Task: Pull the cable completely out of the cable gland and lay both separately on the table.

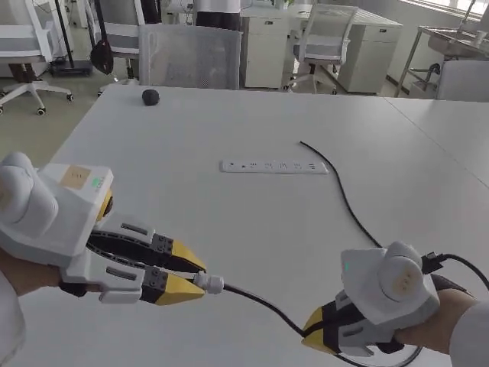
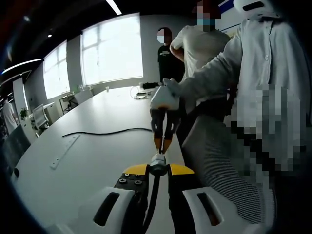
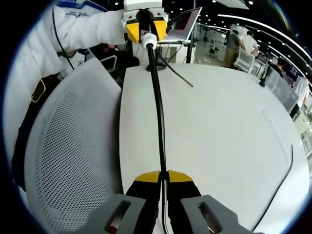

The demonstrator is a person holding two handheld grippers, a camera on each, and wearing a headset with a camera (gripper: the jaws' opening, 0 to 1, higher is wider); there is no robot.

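Nearer to you than the power strip [image 1: 273,166], your left hand-held gripper [image 1: 197,277] squeezes the white cable gland [image 1: 211,284] and your right hand-held gripper [image 1: 312,330] pinches the black cable [image 1: 260,300], so a crooked pull could jam the cable, or a weak pinch could let it slip.

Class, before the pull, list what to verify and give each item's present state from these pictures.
1. Left gripper shut on cable gland: ok.
2. Right gripper shut on cable: ok.
3. Cable unsnagged between grippers: ok.
4. Cable out of cable gland: not ok, not yet pulled through.
5. Bare table nearby for laying both: ok.
6. Cable's tail behind right gripper free: cannot tell.
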